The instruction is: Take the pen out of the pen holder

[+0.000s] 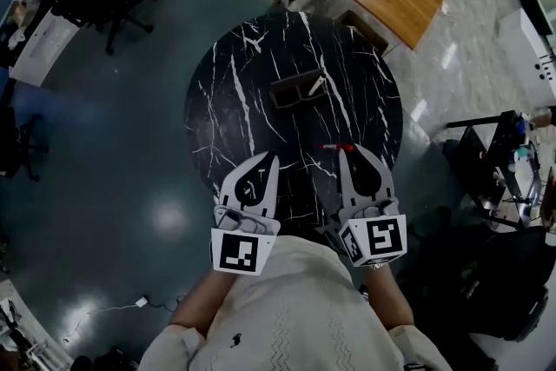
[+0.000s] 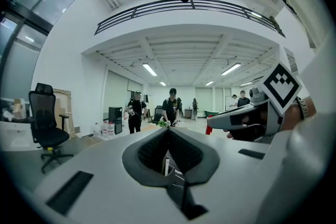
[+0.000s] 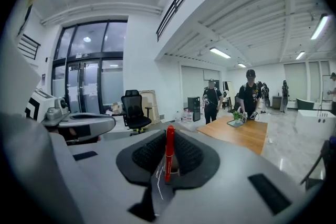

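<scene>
Looks down on a round black marble table (image 1: 252, 56), a dark pen holder (image 1: 295, 89) near its middle. Holds both grippers side by side over the near edge, close to the chest, pointing forward. Left gripper (image 1: 274, 156): jaws closed together, empty. Right gripper (image 1: 346, 152): jaws pinched on a red pen (image 3: 169, 152), crosswise, well apart from the holder.

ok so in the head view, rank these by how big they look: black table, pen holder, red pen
1. black table
2. pen holder
3. red pen, smallest though nearer the camera; only part shows
</scene>
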`<action>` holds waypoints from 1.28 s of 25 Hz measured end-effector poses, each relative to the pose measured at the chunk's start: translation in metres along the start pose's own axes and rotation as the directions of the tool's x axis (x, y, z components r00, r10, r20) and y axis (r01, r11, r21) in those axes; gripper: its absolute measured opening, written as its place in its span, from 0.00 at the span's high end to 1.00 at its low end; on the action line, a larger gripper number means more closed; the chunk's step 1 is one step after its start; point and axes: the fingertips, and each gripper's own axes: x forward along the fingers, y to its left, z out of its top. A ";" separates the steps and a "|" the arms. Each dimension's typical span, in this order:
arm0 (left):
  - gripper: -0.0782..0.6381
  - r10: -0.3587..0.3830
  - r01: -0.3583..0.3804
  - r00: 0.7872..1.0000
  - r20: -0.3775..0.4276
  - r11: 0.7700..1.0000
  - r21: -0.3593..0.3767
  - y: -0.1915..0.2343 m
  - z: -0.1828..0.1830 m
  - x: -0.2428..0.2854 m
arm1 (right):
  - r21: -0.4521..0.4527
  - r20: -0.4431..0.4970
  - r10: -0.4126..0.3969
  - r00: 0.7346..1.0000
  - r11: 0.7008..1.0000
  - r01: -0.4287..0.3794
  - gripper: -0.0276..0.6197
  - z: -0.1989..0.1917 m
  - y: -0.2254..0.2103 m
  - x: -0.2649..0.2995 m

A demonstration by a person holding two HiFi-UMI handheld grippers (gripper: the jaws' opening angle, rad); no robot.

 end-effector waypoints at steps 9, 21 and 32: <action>0.87 -0.068 0.070 0.997 -0.038 0.996 0.056 -0.020 -0.009 -0.003 | 0.001 0.010 -0.006 1.000 1.000 0.006 0.86 -0.007 0.012 -0.012; 0.87 -0.077 0.088 0.993 -0.089 0.988 0.124 -0.021 -0.020 -0.006 | -0.042 -0.024 0.062 0.998 0.997 -0.063 0.86 -0.009 0.026 -0.004; 0.87 -0.037 0.059 0.991 -0.126 0.983 0.176 -0.007 -0.028 -0.014 | -0.039 -0.049 0.107 0.993 0.993 -0.109 0.86 -0.016 0.034 0.010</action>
